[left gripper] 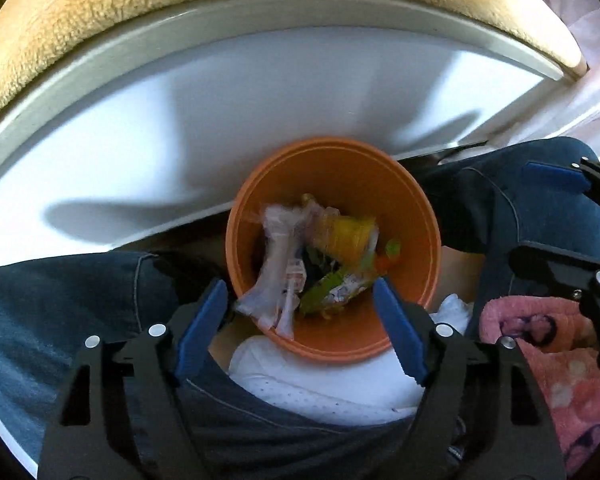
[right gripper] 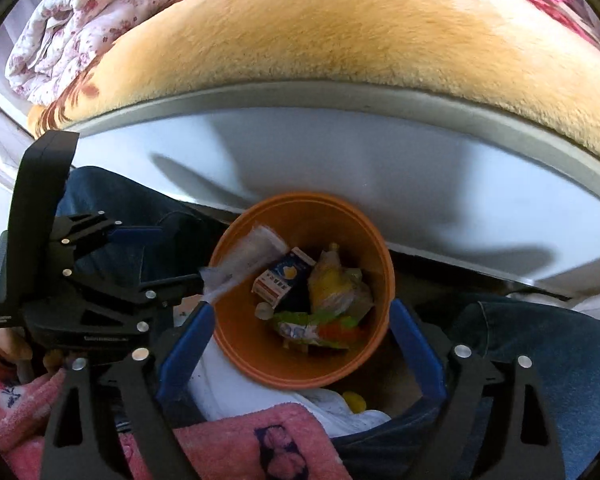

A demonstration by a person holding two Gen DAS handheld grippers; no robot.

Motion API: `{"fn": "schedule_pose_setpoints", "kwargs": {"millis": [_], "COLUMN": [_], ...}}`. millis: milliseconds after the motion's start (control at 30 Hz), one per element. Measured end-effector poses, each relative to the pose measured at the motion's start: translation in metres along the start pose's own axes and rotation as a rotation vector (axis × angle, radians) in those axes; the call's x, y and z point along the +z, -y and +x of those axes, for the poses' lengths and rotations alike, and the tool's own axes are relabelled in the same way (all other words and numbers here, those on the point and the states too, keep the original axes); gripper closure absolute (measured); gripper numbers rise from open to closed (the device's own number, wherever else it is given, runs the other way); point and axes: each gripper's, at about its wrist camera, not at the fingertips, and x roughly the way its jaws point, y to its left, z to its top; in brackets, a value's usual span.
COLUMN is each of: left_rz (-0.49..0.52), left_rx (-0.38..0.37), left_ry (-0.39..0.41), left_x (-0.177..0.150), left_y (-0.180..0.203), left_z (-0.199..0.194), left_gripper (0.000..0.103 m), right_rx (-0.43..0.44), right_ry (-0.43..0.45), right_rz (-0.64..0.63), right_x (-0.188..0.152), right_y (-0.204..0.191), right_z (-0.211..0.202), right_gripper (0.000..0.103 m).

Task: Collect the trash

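Observation:
An orange bin stands on the floor between the person's legs, also in the right wrist view. It holds a yellow wrapper, a green and white packet, a small blue carton and other wrappers. A clear plastic wrapper hangs over the bin's near left rim, blurred. My left gripper is open just above the bin, empty. My right gripper is open above the bin, empty. The left gripper also shows in the right wrist view.
A white bed frame side with a tan fleece blanket runs behind the bin. Jeans-clad legs flank it, with white shoes and pink fleece sleeves. A folded floral quilt lies on the bed.

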Motion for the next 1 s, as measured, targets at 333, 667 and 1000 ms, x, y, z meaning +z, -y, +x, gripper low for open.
{"fn": "schedule_pose_setpoints", "kwargs": {"millis": [333, 667, 1000], "left_rz": [-0.006, -0.012, -0.041], "left_rx": [0.029, 0.049, 0.139], "left_ry": [0.006, 0.138, 0.428], "left_x": [0.002, 0.013, 0.034], "left_y": [-0.001, -0.003, -0.004], "left_z": [-0.003, -0.055, -0.150], "left_gripper": [0.027, 0.027, 0.019], "right_rx": [-0.005, -0.033, -0.105], "right_ry": [0.024, 0.137, 0.392], "right_rz": [0.009, 0.001, 0.015], "right_x": [0.002, 0.015, 0.043], "right_y": [0.001, 0.000, -0.001], "right_z": [-0.010, -0.049, -0.123], "right_gripper": [0.015, 0.013, 0.010]}}
